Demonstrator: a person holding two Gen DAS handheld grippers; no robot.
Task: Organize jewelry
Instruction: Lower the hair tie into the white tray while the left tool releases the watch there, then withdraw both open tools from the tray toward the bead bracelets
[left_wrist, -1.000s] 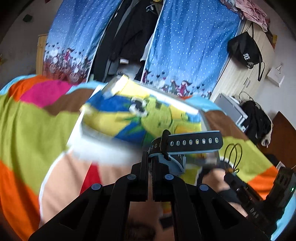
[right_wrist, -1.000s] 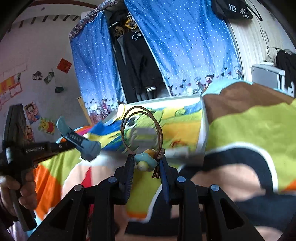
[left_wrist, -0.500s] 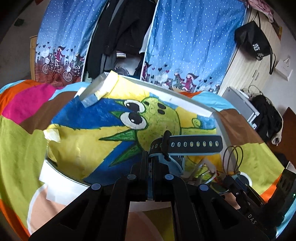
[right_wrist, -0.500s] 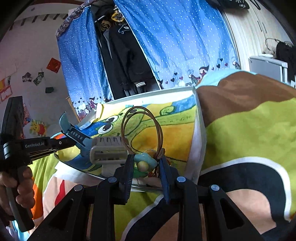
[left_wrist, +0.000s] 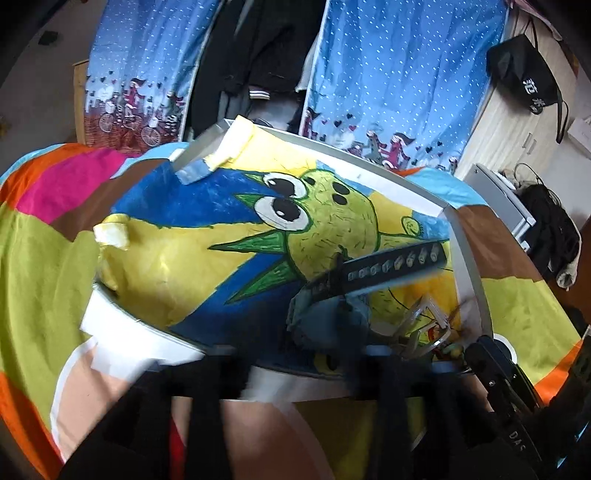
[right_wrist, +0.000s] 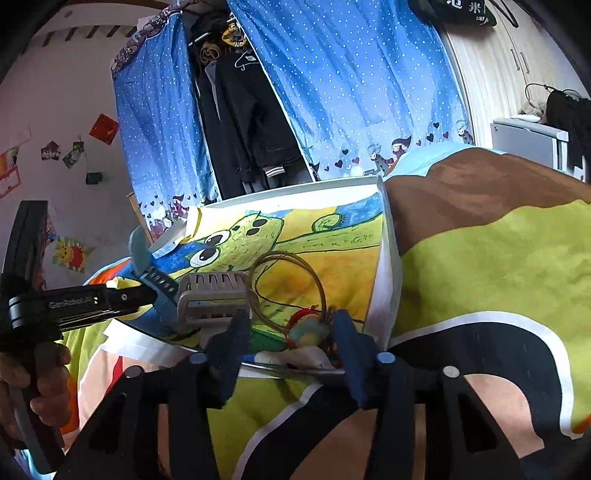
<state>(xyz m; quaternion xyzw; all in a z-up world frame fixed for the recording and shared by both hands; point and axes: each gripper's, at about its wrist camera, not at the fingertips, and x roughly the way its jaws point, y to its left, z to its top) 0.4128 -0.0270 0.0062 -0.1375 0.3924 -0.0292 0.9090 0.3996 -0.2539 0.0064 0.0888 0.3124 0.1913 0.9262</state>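
Right hand-held gripper (right_wrist: 288, 338) spread, hair tie (right_wrist: 308, 328) between fingers, centre frame. Left hand-held gripper (right_wrist: 147, 291) mid-left, pinching watch strap (right_wrist: 157, 282); strap runs up-left. Tray (right_wrist: 386, 236) directly ahead.

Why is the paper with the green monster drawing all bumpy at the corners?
The drawing paper lining the tray doesn't lie flat: its far left corner curls up over the rim, and another corner is crumpled upward. It looks too big for the tray. Nothing looks spilled.
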